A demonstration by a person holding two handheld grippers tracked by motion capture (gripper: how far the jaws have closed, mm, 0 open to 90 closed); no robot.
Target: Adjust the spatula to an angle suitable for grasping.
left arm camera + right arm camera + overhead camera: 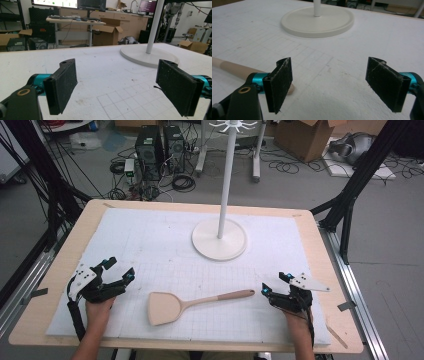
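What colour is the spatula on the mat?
Pale beige blade, pinkish-tan handle on the spatula; the high view shows it best.

A wooden table (65,255) carries a white gridded mat (150,240). On the mat stands 1 white stand (219,239); 1 wooden spatula (187,305) lies flat, nearer the person than the stand.

Your left hand (97,312) comes in from the bottom edge, forearm angled slightly inward. Your left gripper (121,269) points forward and to the right, low over the table, jaws spread wide with nothing between the pads (63,83). Your right hand (296,320) sits at the far side, forearm nearly straight. Your right gripper (273,284) points forward and left, jaws wide apart, pads (280,82) bare.
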